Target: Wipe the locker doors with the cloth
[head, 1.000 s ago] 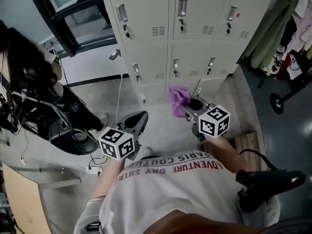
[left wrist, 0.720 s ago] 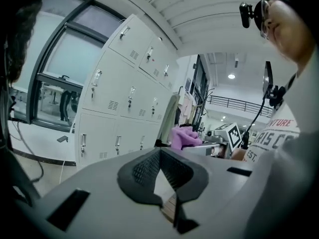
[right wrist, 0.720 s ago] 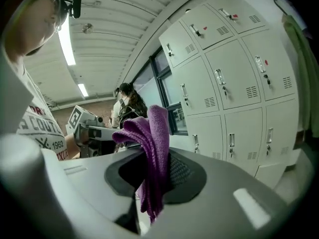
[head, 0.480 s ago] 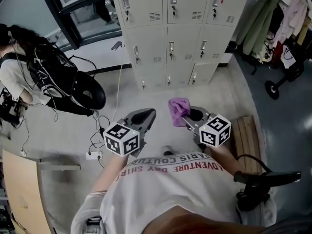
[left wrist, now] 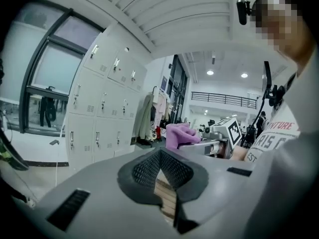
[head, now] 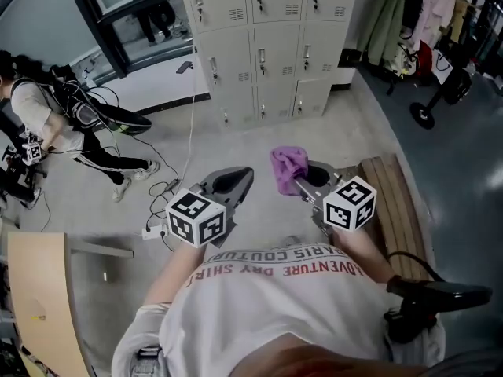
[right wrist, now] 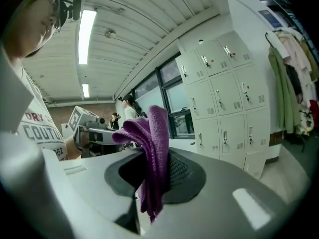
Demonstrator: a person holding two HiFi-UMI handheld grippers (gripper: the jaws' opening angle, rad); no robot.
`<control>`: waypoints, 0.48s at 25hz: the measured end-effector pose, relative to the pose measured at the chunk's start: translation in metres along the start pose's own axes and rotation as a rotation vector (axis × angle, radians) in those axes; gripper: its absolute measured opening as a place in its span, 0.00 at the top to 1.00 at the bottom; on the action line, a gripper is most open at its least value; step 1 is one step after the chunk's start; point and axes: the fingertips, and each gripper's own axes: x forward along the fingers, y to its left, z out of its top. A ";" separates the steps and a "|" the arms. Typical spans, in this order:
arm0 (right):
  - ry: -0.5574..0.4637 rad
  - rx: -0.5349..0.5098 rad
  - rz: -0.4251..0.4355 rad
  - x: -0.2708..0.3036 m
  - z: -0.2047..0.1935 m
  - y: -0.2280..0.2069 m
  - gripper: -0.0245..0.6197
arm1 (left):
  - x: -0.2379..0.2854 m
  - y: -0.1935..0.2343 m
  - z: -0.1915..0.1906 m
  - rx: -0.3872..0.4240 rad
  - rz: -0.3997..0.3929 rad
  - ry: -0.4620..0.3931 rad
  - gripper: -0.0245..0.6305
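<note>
Two grippers show, the left gripper (head: 234, 181) and the right gripper (head: 303, 181). There is one cloth (head: 288, 166), one bench (head: 398, 203) and one other person (head: 56, 124). Nine locker doors (head: 271, 53) appear in the head view.

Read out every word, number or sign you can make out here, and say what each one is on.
"ADVENTURE DRY SHIRT": on the person's white shirt, upside down in the head view.
"ARIS COUTURE": same shirt, the next line, first letter cut off.
On the marker cubes: square patterns only, no words.
On the lockers: any labels are too small to read.
</note>
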 end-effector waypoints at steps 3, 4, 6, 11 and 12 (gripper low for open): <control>-0.021 -0.013 -0.003 -0.018 0.010 0.022 0.87 | -0.016 -0.023 0.010 0.036 -0.001 -0.022 0.96; -0.028 -0.020 -0.002 -0.026 0.012 0.030 0.87 | -0.022 -0.032 0.012 0.046 0.004 -0.032 0.96; -0.041 -0.044 -0.003 -0.042 0.013 0.043 0.87 | -0.032 -0.050 0.012 0.063 0.015 -0.053 0.96; -0.048 -0.061 0.000 -0.080 0.003 0.061 0.87 | -0.040 -0.089 0.000 0.062 0.030 -0.056 0.96; -0.045 -0.059 -0.002 -0.088 0.001 0.062 0.87 | -0.040 -0.097 -0.003 0.057 0.029 -0.053 0.96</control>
